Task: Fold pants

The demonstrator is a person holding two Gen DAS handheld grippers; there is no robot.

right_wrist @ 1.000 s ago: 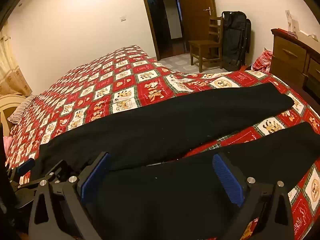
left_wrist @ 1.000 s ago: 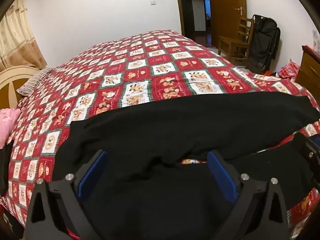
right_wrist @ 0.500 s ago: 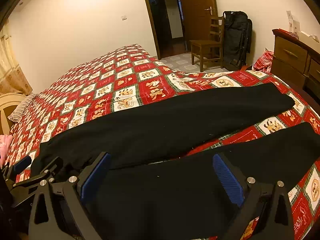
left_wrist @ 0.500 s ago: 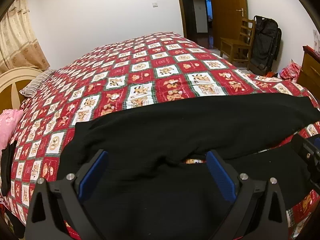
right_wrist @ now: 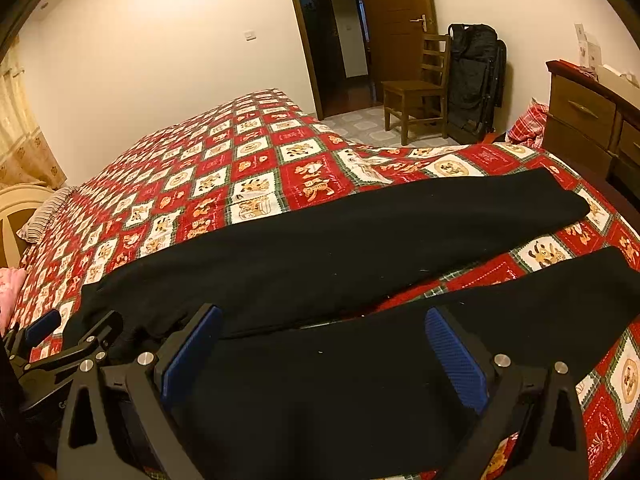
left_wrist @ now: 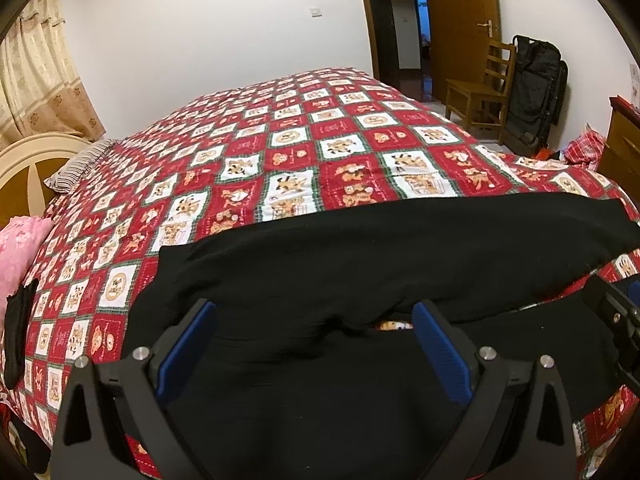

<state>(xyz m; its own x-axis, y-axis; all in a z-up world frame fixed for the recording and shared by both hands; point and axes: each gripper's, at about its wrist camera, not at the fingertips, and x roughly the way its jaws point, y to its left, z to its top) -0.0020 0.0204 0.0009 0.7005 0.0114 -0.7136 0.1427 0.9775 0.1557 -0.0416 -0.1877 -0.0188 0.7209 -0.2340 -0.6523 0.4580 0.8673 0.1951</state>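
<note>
Black pants [left_wrist: 360,256] lie spread flat on the red patterned bedspread [left_wrist: 280,152], waist to the left, two legs running right with a gap between them. They also show in the right wrist view [right_wrist: 340,240]. My left gripper [left_wrist: 314,340] is open and empty, hovering over the waist and crotch part. My right gripper [right_wrist: 320,344] is open and empty over the near leg [right_wrist: 400,360]. The left gripper shows at the left edge of the right wrist view [right_wrist: 68,340].
A wooden chair [right_wrist: 416,88] and a black bag [right_wrist: 476,80] stand by the door. A wooden dresser [right_wrist: 592,120] is at the right. A striped pillow [left_wrist: 80,164], a pink cloth [left_wrist: 20,248] and a headboard [left_wrist: 28,160] are at the left.
Both grippers have risen and pulled back slightly, so more of the bed and pants shows. The pants have not moved.
</note>
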